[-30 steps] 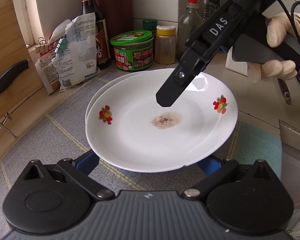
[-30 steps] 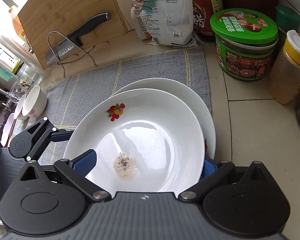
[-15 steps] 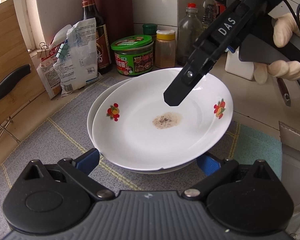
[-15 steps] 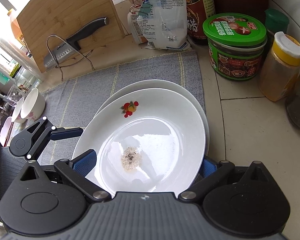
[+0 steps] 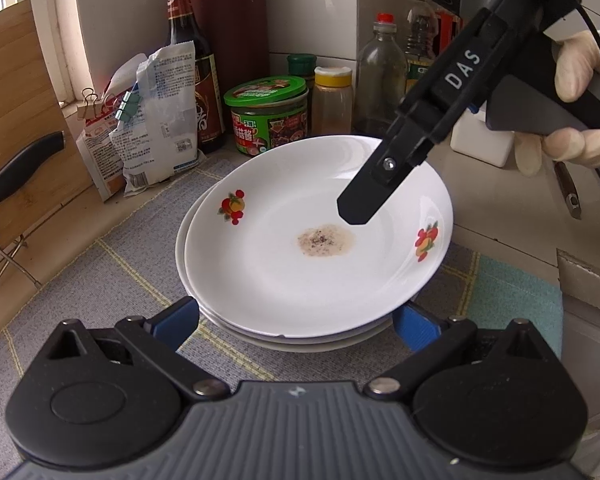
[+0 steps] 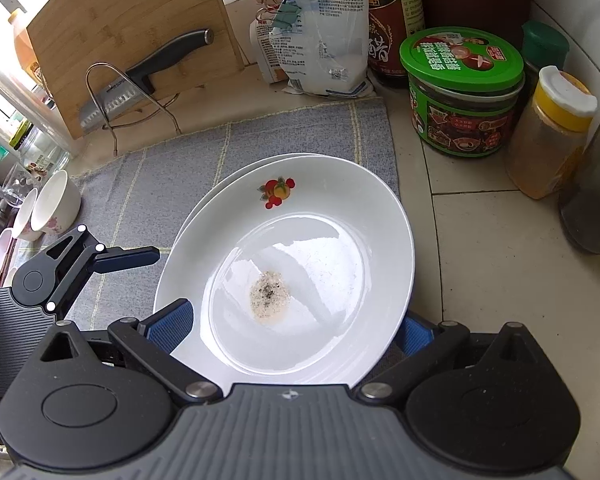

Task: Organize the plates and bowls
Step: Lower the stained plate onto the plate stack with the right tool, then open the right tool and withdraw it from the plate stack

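Observation:
A white plate (image 5: 292, 272) with fruit prints and a brown food stain (image 5: 326, 241) lies on top of a second white plate (image 5: 300, 342) on a grey mat. It also shows in the right wrist view (image 6: 300, 248). My left gripper (image 5: 296, 322) is open, its blue pads either side of the stack's near rim. My right gripper (image 6: 296, 324) is open, its jaws either side of the stack's rim; it shows above the top plate's far right in the left wrist view (image 5: 354, 208). Two small white bowls (image 6: 56, 204) stand at the left.
A green-lidded jar (image 5: 266, 118), a yellow-capped spice jar (image 5: 334, 100), bottles and clipped bags (image 5: 156, 120) line the back wall. A wooden board with a knife (image 6: 148, 68) leans at the left. The grey mat (image 5: 112, 280) covers the counter; a teal cloth (image 5: 516, 292) lies at right.
The top plate has come down and slid back onto the lower plate, now nearly centred on it. Both grippers have drawn back a little from the stack.

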